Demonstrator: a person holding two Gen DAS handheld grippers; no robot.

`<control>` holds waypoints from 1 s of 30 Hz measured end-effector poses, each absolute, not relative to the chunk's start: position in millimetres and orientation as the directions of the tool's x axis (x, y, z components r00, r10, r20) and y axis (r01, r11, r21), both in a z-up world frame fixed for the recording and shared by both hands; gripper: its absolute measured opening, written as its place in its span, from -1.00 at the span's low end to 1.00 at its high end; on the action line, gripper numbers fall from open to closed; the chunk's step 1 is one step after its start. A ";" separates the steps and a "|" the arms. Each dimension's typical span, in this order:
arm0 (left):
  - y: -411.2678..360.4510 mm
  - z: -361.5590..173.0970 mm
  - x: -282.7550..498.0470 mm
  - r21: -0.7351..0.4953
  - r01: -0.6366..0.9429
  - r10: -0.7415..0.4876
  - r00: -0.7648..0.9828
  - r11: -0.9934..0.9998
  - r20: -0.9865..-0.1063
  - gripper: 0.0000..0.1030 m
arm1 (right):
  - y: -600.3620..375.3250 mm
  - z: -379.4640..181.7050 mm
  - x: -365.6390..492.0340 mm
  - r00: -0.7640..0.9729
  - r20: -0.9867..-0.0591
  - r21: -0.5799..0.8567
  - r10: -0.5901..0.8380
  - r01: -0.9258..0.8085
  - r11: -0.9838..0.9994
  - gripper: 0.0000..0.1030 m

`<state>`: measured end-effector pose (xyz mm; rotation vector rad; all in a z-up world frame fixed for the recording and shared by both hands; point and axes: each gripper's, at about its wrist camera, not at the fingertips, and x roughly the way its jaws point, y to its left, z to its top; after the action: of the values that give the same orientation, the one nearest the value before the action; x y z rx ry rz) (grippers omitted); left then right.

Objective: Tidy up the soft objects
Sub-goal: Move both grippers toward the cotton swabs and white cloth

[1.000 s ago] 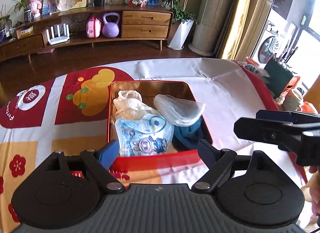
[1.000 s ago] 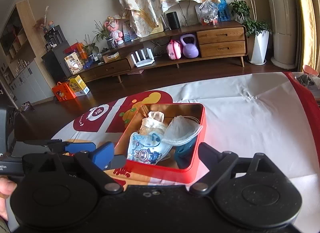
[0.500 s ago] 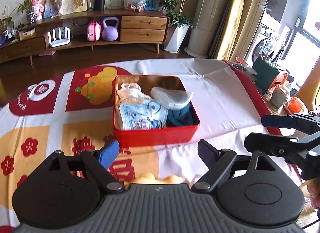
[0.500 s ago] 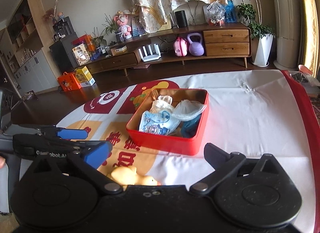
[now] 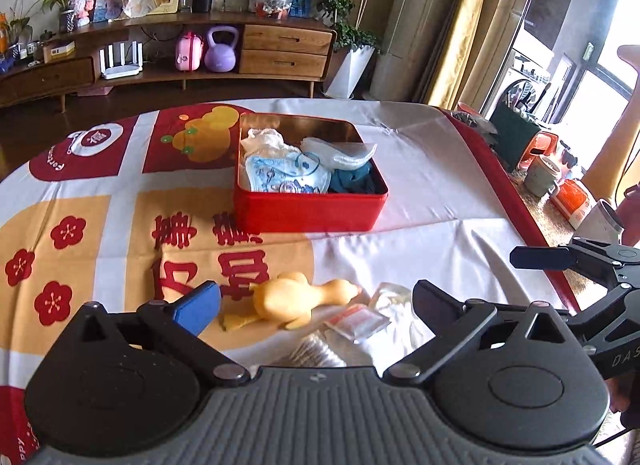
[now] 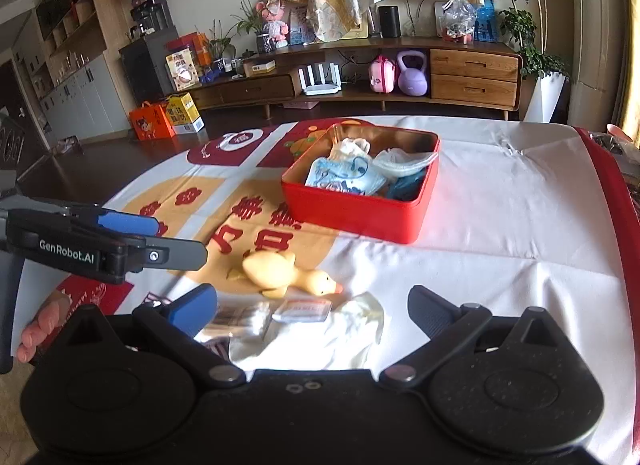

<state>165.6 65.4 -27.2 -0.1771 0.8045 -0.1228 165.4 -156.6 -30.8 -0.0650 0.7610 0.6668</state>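
A red tin (image 5: 308, 209) (image 6: 352, 213) stands mid-table holding a blue cartoon-print cloth (image 5: 280, 177), a white cloth (image 5: 264, 139), a clear bag (image 5: 340, 153) and a dark teal cloth (image 5: 352, 181). Nearer me lie a yellow soft duck (image 5: 288, 299) (image 6: 280, 271), a small clear packet (image 5: 356, 323) (image 6: 304, 309) and a white crumpled bag (image 6: 320, 337). My left gripper (image 5: 314, 303) hovers over the duck, its jaws opening and pressing on nothing. Just right of it, my right gripper (image 6: 310, 307) hangs open and empty above the packet and white bag.
The tablecloth (image 5: 420, 185) has a red border along the right edge; mugs and clutter (image 5: 544, 177) sit beyond it. A wooden cabinet (image 6: 472, 77) lines the far wall. A hand (image 6: 40, 325) holds the left gripper's handle at the left.
Both grippers have drawn back from the tin toward the near table edge. The duck, the packet and the white bag have come into view. The left jaws stand wider.
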 end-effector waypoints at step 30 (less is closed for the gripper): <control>67.4 -115.9 142.6 -0.144 0.030 -0.132 0.608 0.989 -0.783 1.00 | -150.2 -92.2 157.1 0.466 -0.735 0.167 0.493 -0.580 0.797 0.84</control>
<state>142.6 67.4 -115.9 -0.1205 0.9131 -0.0938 157.1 -150.2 -92.2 -0.1119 0.8633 0.6603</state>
